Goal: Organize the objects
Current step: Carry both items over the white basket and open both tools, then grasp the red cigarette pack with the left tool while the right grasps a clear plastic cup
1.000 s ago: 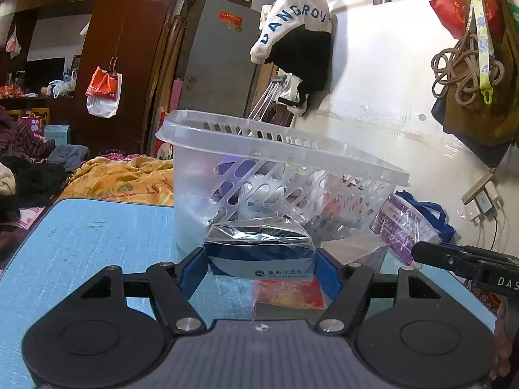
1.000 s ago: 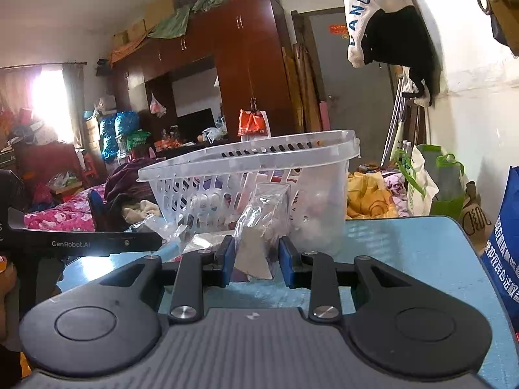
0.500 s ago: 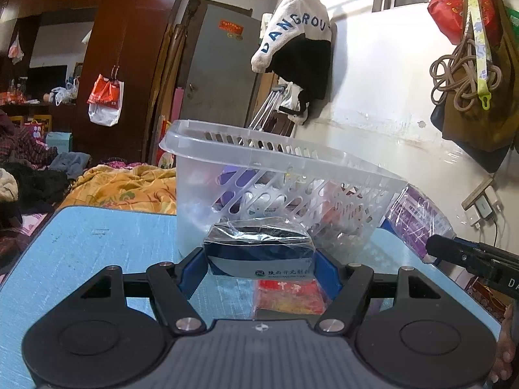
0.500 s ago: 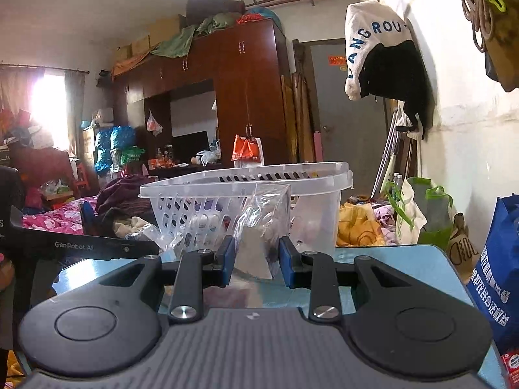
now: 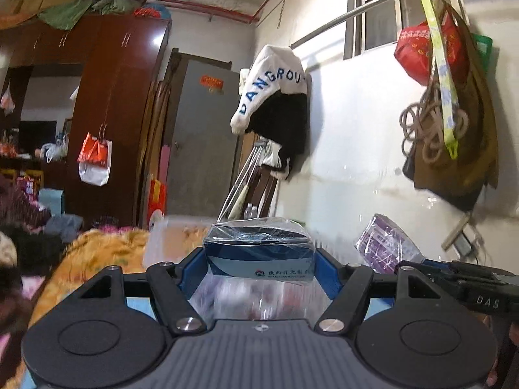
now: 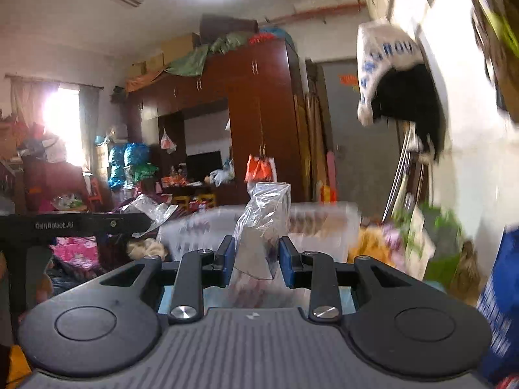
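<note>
Left gripper (image 5: 259,261) is closed on a wrapped blue box (image 5: 259,253), its pads touching both ends. Right gripper (image 6: 256,256) is closed on a clear bag (image 6: 264,227), pinched low, the top standing free. Beyond each load lies the basket (image 6: 324,223), blurred, its rim now below the held items. Judgement: the carry step is in hand, both items raised for deposit; the next move calls for bringing each over the basket opening before releasing. Against the frames a second ago, both grippers have risen: the basket, then level with the loads, has dropped low in both views, and the table is almost out of sight.
</note>
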The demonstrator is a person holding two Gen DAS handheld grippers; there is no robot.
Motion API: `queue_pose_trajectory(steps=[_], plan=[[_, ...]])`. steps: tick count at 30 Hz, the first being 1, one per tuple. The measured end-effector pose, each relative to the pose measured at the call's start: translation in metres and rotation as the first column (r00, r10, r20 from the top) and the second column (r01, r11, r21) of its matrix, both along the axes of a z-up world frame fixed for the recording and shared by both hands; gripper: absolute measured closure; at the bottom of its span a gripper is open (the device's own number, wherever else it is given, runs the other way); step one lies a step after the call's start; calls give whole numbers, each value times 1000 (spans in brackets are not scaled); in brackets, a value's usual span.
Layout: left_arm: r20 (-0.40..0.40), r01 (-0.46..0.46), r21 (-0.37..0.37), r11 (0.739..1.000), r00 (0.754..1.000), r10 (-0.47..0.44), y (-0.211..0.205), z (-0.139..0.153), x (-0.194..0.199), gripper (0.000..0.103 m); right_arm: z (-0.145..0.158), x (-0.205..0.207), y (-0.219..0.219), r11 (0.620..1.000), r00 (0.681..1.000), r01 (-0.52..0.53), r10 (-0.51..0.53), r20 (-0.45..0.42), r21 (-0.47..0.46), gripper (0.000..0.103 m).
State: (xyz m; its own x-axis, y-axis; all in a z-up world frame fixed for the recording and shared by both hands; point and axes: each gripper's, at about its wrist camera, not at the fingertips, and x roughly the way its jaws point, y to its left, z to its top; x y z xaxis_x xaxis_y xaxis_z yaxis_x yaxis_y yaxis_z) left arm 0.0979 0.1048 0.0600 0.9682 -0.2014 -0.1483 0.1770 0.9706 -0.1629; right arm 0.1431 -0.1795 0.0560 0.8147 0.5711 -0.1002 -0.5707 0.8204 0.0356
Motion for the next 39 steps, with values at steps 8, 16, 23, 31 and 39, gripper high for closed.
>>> queue_pose_trajectory(steps=[8,16,23,31,39], plan=[[-125,-63,12,998,990,64,-16,30,98,29,28,85,36,991,996,47,-55,-69,-122,70],[-232,-140,85,987,960,156,-17,6,130,5,8,74,34,992,995,41,-51,-86,-120,5],[-85,-80,21,997,993,81,-7,-8,46,0,-41,26,21,987,978,-83,55,-202,-134,0],[-190,-38,74,997,981,52,-9,-61,24,0,-81,47,60,948,917,-180,64,-394,-264,4],[-287,-3,128,992,957,40,-14,-82,34,0,-86,43,34,965,917,-155,61,-394,-209,59]])
